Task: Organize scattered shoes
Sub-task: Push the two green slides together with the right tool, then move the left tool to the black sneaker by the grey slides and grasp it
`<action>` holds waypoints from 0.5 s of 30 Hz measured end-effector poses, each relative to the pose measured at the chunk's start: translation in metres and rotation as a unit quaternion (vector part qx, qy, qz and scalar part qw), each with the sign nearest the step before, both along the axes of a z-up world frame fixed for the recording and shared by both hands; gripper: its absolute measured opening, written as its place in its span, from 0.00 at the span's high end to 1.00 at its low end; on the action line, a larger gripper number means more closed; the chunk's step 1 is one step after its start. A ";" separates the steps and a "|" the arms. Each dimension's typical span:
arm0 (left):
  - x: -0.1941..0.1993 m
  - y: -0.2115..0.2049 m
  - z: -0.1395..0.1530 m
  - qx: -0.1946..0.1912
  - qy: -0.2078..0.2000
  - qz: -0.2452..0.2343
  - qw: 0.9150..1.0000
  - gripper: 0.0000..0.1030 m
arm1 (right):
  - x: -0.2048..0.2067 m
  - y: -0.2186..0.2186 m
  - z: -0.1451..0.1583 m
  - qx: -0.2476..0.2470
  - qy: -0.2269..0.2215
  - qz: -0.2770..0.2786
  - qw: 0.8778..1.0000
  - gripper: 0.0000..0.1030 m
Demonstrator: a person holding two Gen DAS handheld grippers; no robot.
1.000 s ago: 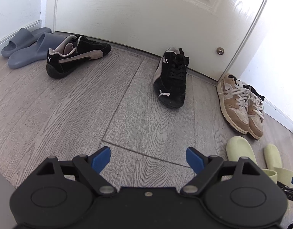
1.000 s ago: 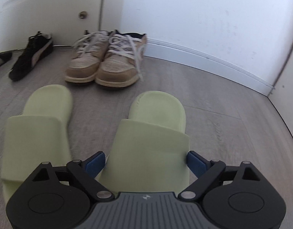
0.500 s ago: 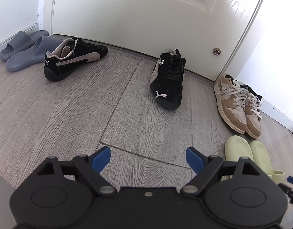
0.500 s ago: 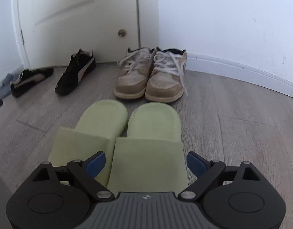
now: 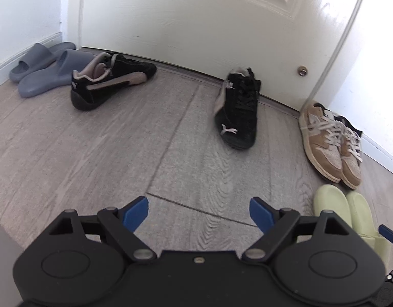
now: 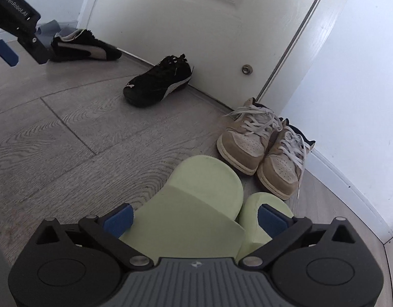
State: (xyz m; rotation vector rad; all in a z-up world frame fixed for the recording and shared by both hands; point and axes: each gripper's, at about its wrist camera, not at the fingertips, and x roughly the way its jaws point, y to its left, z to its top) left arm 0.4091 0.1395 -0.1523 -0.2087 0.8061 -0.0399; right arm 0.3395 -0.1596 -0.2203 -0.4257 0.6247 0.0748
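Two foam slides (image 6: 204, 194) (smooth, rounded).

Pale green slides (image 6: 209, 199), tan-and-cream sneakers (image 6: 263, 148) with white laces, two black sneakers (image 5: 238, 112) with pinkish-beige stripes, and blue-grey slides (image 5: 42, 69) lie on grey wood-grain floor (image 5: 94, 153) before a white door (image 5: 209, 25); the grippers' fingertips (image 5: 135, 213) are blue.
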 end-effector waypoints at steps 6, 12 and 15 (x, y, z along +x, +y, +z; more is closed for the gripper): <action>0.039 0.051 0.010 0.058 -0.024 0.091 0.994 0.16 | 0.007 -0.003 0.011 -0.023 -0.018 -0.026 0.999 0.00; 0.119 0.111 0.023 0.121 -0.074 0.181 0.973 0.16 | 0.012 -0.002 0.033 0.046 -0.035 -0.022 0.998 0.00; 0.172 0.139 0.020 0.110 -0.062 0.177 0.976 0.16 | 0.019 0.010 0.034 0.061 -0.030 -0.010 0.998 0.00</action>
